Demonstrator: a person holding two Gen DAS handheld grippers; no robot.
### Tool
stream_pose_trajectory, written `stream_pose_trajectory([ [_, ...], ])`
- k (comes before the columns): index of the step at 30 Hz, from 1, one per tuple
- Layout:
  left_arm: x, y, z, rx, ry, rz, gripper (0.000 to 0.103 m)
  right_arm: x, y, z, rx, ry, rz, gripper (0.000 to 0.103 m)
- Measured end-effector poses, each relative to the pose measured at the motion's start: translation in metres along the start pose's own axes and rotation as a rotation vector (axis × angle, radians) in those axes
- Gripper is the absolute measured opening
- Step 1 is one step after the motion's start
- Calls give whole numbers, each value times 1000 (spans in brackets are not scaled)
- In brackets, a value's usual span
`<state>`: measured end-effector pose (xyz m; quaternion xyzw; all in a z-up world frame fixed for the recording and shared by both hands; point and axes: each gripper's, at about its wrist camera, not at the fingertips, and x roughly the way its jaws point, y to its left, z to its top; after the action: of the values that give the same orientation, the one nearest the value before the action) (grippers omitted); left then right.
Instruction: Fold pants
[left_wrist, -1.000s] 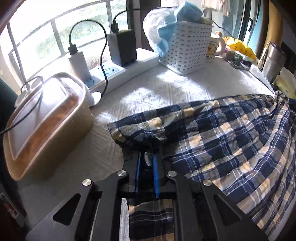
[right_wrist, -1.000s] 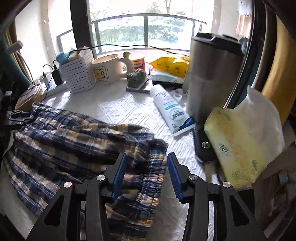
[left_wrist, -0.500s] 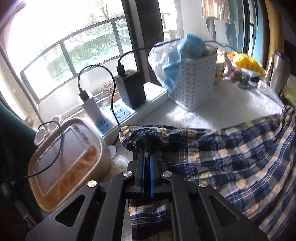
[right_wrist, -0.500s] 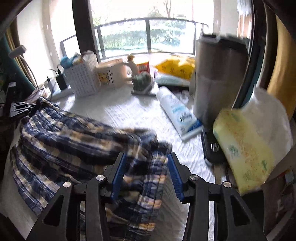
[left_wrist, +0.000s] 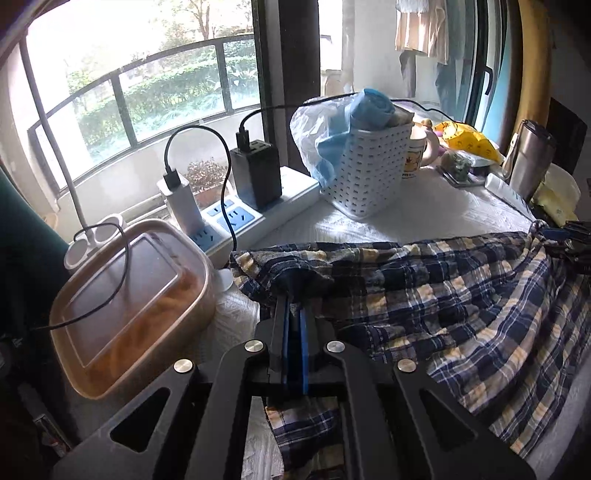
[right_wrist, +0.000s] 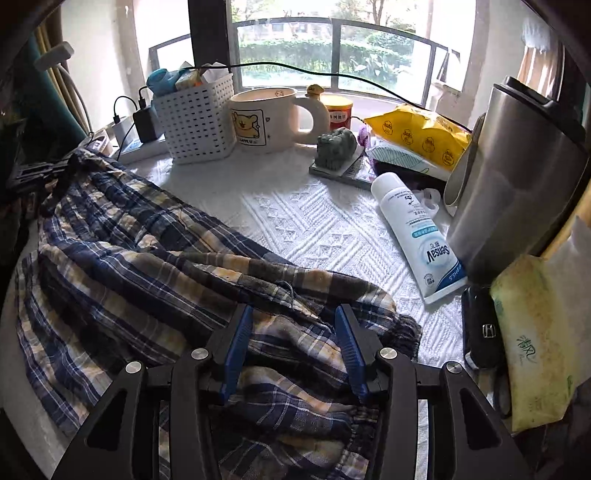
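Observation:
Blue and tan plaid pants (left_wrist: 443, 295) lie spread over the white textured tablecloth (right_wrist: 314, 221). My left gripper (left_wrist: 293, 306) is shut on one corner of the cloth and holds it lifted off the table; in the right wrist view this gripper (right_wrist: 51, 170) shows at the far left end of the pants (right_wrist: 147, 251). My right gripper (right_wrist: 293, 317) stands open low over the other end, with bunched plaid cloth in the gap between its blue pads (right_wrist: 236, 343). In the left wrist view it is a dark shape (left_wrist: 569, 240) at the pants' far right end.
A tan lidded container (left_wrist: 125, 306), a power strip (left_wrist: 236, 218) with chargers and cables, and a white basket (left_wrist: 369, 173) stand left and behind. A mug (right_wrist: 266, 122), a white tube (right_wrist: 421, 236), a steel tumbler (right_wrist: 517, 177), a car key (right_wrist: 484, 332) and a tissue pack (right_wrist: 532, 347) crowd the right.
My left gripper has risen with the pants corner, pulling that edge up off the table. My right gripper has slid further over the pants' other end, jaws still apart.

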<state>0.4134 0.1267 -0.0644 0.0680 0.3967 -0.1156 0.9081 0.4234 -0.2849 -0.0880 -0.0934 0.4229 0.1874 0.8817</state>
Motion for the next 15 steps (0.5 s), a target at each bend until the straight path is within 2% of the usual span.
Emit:
stream_pose_trajectory([
  [3,-2,1,0,-9,-22,-3,4,0,-2,-2,5,-19,-4,46],
  [4,-4,2,0,-12,-30,0,4,0,-3,-3,6,-24,-16,39],
  [5,-5,2,2,-17,-40,5,5,-1,-5,-4,8,-31,-38,22],
  [6,-6,3,4,-20,-48,7,5,-3,-7,-4,15,-40,-45,19],
  [12,1,7,24,-56,-66,9,5,-6,-5,1,-7,-54,-80,15],
  [15,7,15,31,-96,-80,60,4,-1,1,-3,-41,-11,-71,15],
])
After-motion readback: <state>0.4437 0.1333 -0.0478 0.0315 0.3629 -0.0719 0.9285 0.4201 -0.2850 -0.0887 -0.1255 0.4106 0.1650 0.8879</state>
